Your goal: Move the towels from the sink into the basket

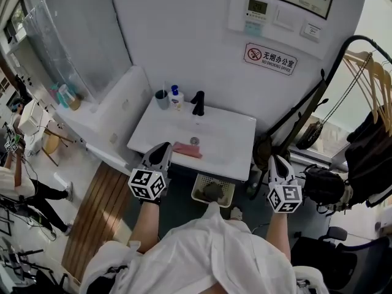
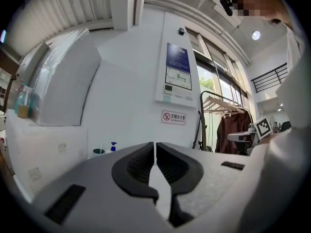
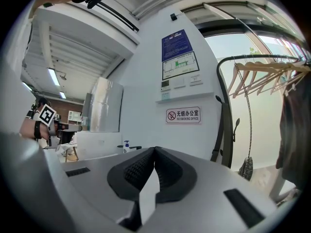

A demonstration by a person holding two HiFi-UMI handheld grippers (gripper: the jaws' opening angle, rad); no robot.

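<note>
A pink towel (image 1: 187, 150) lies in the white sink (image 1: 226, 133), next to the drain. On the floor below the sink's front edge stands a cream basket (image 1: 198, 196) with a grey-brown towel (image 1: 213, 191) inside. My left gripper (image 1: 162, 147) is level at the sink's front left edge, just left of the pink towel; its jaws are shut with nothing in them (image 2: 155, 143). My right gripper (image 1: 277, 160) hovers to the right of the sink, jaws shut and empty (image 3: 154, 149).
A black faucet (image 1: 198, 103), a grey cup (image 1: 162, 98) and a soap bottle (image 1: 177, 97) stand at the sink's back. A coat rack with hangers (image 1: 367, 66) and a black bag (image 1: 324, 185) are at the right. A wooden mat (image 1: 98, 207) lies left.
</note>
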